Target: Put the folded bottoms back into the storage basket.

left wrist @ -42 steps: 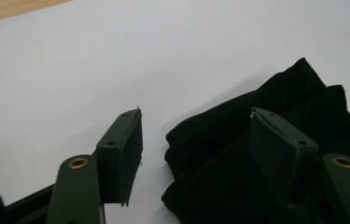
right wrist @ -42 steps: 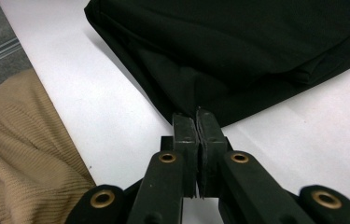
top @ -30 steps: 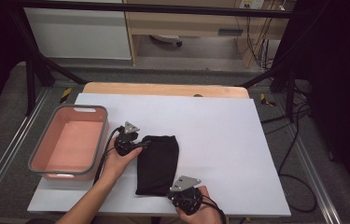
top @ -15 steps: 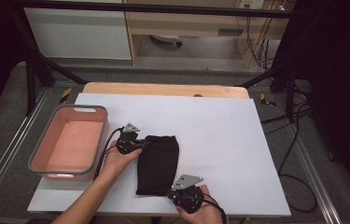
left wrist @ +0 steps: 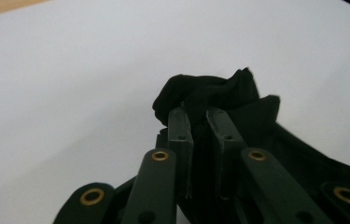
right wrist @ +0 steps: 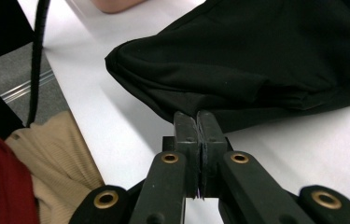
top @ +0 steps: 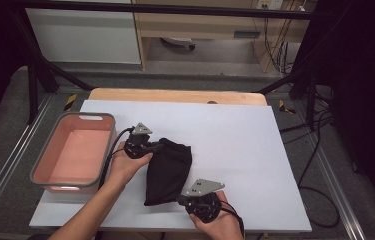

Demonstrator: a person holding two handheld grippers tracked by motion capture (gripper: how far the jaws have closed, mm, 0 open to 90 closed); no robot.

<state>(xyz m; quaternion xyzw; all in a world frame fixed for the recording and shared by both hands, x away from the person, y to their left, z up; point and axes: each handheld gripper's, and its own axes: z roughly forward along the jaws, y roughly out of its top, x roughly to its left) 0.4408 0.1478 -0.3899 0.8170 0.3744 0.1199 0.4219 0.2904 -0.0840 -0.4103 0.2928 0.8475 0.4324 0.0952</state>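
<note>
Evidently both claws gripped the black cloth (top: 167, 167): left claw (left wrist: 199, 116), jaws just closed, pinched its far corner, right claw (right wrist: 199, 122) its near edge; lifting together toward the pink tub (top: 100, 120) looked next.

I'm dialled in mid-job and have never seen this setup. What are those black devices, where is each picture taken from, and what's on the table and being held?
There is no robot arm here: a person holds a hand-held two-jaw gripper in each hand. The high view looks down from above the person's side of the white table. Each of the other two pictures comes from a camera riding on one gripper, looking along its black jaws.

On the table lie a black cloth and, at the left, a pink bin.

The left gripper has just been closing its jaws and now pinches a bunched far corner of the cloth, seen close up in the left gripper view. The right gripper is shut on the cloth's near edge, seen in the right gripper view. So both grippers hold the same cloth at opposite ends.
</note>
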